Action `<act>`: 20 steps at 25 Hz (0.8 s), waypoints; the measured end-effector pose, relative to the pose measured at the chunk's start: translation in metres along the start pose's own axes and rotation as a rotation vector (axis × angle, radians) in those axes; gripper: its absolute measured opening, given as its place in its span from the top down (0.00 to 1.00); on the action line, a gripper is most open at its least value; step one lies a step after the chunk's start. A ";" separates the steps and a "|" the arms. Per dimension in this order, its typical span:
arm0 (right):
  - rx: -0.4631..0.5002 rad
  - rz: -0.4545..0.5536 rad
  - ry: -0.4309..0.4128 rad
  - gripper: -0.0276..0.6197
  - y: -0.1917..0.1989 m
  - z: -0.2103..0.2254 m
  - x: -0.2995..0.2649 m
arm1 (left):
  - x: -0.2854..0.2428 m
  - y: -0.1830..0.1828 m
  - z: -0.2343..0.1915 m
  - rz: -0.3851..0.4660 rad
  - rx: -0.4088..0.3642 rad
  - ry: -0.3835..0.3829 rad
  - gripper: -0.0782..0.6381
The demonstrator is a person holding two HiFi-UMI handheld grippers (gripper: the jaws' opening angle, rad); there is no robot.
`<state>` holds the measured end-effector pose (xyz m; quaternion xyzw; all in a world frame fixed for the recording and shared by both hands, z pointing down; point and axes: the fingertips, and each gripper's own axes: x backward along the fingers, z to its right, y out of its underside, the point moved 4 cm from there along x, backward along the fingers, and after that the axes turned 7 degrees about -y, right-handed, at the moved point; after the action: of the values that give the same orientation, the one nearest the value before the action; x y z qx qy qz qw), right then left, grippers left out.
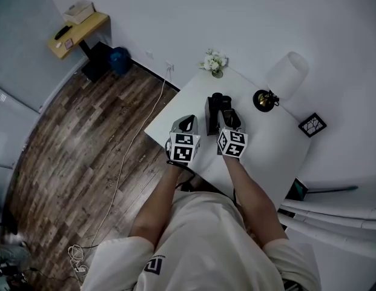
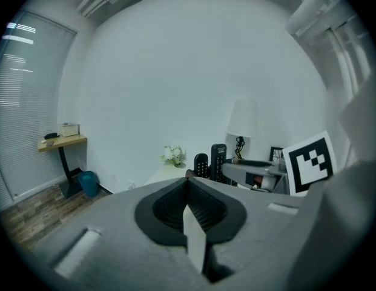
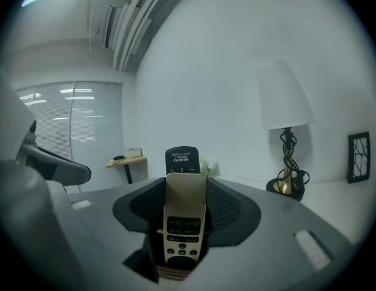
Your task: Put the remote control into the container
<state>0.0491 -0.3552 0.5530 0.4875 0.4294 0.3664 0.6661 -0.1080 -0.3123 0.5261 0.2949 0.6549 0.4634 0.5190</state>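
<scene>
"HUAYU" on the remote control (image 3: 184, 208) (black end)

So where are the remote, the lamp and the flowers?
Gold-faced remote control with dark top (image 3: 185, 199): right gripper view, its gold face.
White-shaded table lamp with brass stem (image 3: 286, 99): right gripper view, its shade.
Small white flower bunch (image 1: 214, 60): head view, the blooms.

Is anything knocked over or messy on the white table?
Nothing stands out. The lamp and flowers stand upright, two black remotes stand in the container, and the right gripper holds a gold remote in its jaws.
</scene>
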 end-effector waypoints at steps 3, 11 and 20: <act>0.014 -0.031 -0.037 0.63 0.002 -0.005 -0.002 | 0.004 0.005 0.004 0.000 0.001 0.000 0.88; 0.052 -0.110 -0.109 0.37 0.011 -0.019 0.011 | 0.027 0.016 -0.003 -0.002 0.042 -0.044 0.88; 0.043 -0.097 -0.137 0.41 0.009 -0.008 0.069 | 0.045 0.011 0.033 0.006 0.021 -0.047 0.88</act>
<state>0.0659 -0.2872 0.5458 0.5040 0.4137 0.2902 0.7004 -0.0904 -0.2586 0.5165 0.3131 0.6464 0.4511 0.5297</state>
